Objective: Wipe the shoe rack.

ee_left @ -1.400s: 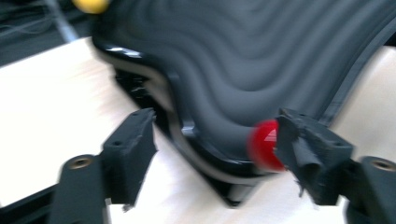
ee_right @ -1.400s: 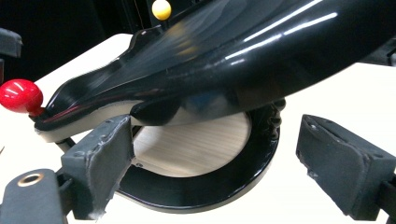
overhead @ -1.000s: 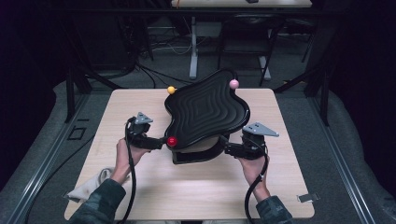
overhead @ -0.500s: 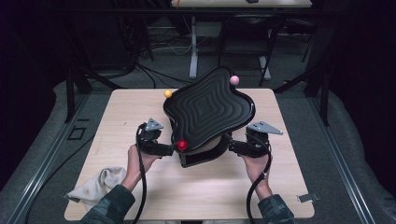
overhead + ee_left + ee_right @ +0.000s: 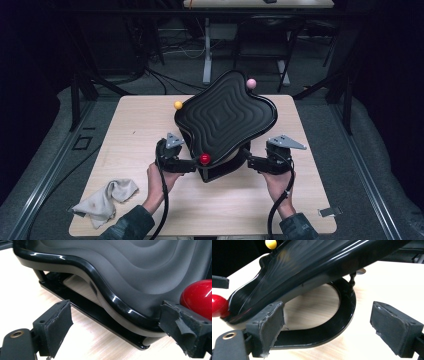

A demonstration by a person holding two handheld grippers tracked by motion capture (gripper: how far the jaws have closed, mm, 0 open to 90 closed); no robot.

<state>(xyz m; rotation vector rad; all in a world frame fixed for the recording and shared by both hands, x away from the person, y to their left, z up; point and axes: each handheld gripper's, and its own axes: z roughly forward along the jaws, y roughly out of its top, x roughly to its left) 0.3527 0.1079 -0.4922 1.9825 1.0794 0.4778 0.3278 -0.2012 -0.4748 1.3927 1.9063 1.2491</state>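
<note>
A glossy black wavy-ridged tray (image 5: 225,117) rests tilted on a black ring base (image 5: 220,172) at the table's middle. At its edge are a red ball (image 5: 205,159) at the near corner, a yellow ball (image 5: 178,105) at the left and a pink ball (image 5: 251,83) at the far side. My left gripper (image 5: 192,164) is open, its jaws either side of the tray's near rim (image 5: 120,307), one pad (image 5: 175,322) just below the red ball (image 5: 198,298). My right gripper (image 5: 250,162) is open beside the base ring (image 5: 342,315), under the raised tray (image 5: 312,262).
A crumpled beige cloth (image 5: 107,197) lies near the table's front left corner. The light wooden tabletop (image 5: 140,125) has bare room at its left and along the front edge. A small grey tag (image 5: 327,211) lies at the front right.
The left hand and gripper moved right, toward the tray's near corner. The tray turned a little counterclockwise, carrying the red ball rightward. The cloth now lies apart from the left forearm.
</note>
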